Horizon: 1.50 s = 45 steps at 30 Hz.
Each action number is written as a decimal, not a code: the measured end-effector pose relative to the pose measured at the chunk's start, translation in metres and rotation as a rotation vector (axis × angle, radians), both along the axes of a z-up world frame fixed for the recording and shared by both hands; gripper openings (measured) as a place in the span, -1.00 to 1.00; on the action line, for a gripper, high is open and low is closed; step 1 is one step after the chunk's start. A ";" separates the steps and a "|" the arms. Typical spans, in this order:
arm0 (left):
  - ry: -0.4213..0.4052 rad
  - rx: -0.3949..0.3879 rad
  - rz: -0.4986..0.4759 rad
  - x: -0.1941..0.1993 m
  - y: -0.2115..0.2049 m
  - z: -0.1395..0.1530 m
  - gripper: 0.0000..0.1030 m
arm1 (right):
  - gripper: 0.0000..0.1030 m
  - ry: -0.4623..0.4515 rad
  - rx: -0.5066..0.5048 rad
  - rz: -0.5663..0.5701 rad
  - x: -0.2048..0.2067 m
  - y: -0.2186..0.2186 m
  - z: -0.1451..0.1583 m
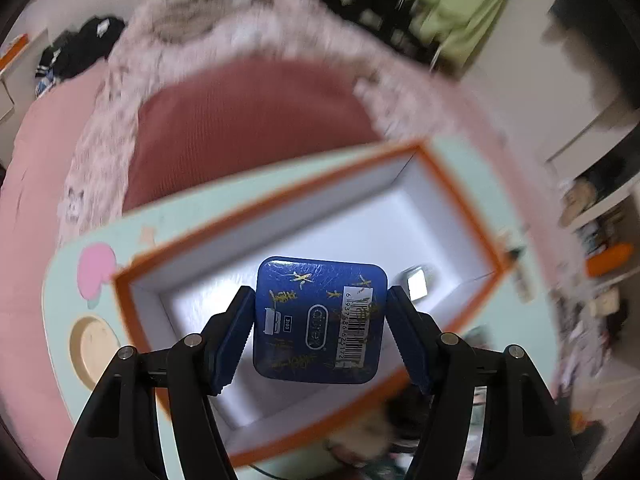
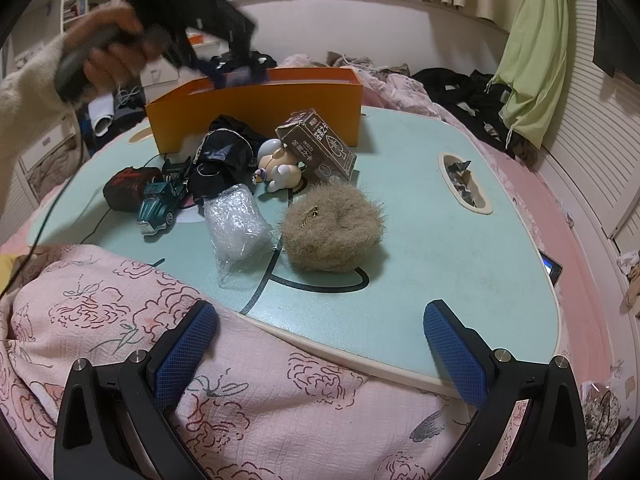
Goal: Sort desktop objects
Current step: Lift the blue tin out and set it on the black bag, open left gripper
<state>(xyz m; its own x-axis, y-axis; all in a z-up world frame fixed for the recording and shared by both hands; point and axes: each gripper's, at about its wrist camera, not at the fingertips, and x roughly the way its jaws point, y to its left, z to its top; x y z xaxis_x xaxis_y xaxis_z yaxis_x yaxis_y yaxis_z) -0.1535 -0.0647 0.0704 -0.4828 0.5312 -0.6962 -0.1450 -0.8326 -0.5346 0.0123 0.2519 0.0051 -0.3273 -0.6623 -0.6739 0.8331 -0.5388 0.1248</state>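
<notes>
Left claw [image 1: 320,320] grips blue tin [image 1: 320,320] above orange box [image 1: 456,184]; right claw [image 2: 320,344] agape, low.

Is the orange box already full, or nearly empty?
Nearly empty: the orange box shows a bare white floor with only one small item inside.

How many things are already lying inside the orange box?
1: a small shiny object lies near one end of the orange box. The blue tin in the left gripper may hide more.

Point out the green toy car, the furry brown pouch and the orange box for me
green toy car [image 2: 157,209], right wrist view, on its hood.
furry brown pouch [image 2: 332,228], right wrist view, on its fuzzy top.
orange box [image 2: 256,114], right wrist view, on its near side wall.
</notes>
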 end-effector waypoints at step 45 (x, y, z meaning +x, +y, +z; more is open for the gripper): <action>0.163 -0.189 0.211 0.207 0.063 -0.079 0.99 | 0.86 0.032 -0.144 -0.181 -0.095 -0.040 0.109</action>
<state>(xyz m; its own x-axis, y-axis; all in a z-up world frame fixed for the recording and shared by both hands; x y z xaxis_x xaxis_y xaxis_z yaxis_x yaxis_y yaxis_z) 0.0540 -0.0020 -0.0090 -0.6816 0.2765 -0.6775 -0.0295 -0.9355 -0.3521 -0.0827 0.2121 0.1144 -0.4687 -0.6798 -0.5641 0.7295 -0.6579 0.1868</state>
